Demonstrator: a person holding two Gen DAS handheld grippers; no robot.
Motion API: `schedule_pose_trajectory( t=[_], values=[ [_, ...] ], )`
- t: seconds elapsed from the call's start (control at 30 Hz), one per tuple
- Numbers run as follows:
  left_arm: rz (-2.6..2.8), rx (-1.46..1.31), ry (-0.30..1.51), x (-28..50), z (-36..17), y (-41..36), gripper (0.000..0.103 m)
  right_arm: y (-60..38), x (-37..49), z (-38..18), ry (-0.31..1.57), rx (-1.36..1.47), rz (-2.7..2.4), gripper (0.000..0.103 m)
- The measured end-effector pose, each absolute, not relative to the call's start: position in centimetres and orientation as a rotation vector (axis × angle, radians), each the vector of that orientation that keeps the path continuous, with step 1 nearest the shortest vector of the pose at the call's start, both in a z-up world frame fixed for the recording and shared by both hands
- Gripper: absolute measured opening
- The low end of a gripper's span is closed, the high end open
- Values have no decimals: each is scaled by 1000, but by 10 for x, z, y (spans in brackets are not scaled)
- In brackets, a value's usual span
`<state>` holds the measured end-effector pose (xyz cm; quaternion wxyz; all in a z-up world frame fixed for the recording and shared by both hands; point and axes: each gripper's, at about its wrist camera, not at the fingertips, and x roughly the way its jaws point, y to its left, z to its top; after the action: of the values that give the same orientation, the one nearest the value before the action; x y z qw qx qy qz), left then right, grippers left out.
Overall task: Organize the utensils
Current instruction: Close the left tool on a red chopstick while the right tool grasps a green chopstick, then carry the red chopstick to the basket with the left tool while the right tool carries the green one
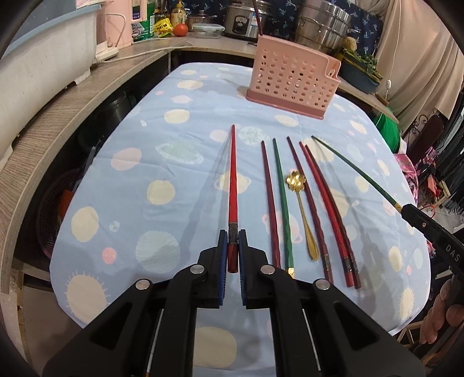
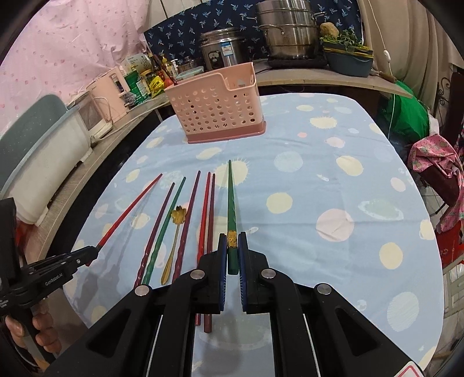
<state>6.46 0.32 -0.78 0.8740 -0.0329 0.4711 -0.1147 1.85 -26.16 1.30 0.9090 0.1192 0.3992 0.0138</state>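
My left gripper (image 1: 233, 236) is shut on the thick end of a red chopstick (image 1: 232, 179) that points toward the pink perforated utensil basket (image 1: 290, 78). My right gripper (image 2: 232, 239) is shut on a green chopstick (image 2: 231, 200), seen from the left wrist view as a thin green stick (image 1: 356, 171). Both sticks look held a little above the cloth. On the cloth between them lie several chopsticks, maroon (image 1: 269, 200), green (image 1: 281, 197) and red (image 1: 322, 200), and a gold flower-bowl spoon (image 1: 300, 200). One dark stick stands in the basket.
The table wears a light blue planet-print cloth (image 2: 333, 261). A counter curves around the left and back with a rice cooker (image 2: 223, 49), steel pots (image 2: 290, 32), bottles and a pink appliance (image 1: 116, 26). Fabric bags sit beyond the right edge.
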Motion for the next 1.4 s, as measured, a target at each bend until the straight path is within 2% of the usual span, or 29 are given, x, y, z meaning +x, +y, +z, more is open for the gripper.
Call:
schedule_pose_trajectory(
  t=[0.93, 1.4],
  values=[
    [-201, -107, 678, 154, 124, -3, 7, -302, 93, 118, 568, 303, 23, 7],
    [-271, -130, 459, 199, 230, -33, 7, -307, 146, 194, 389, 318, 71, 7]
  ],
)
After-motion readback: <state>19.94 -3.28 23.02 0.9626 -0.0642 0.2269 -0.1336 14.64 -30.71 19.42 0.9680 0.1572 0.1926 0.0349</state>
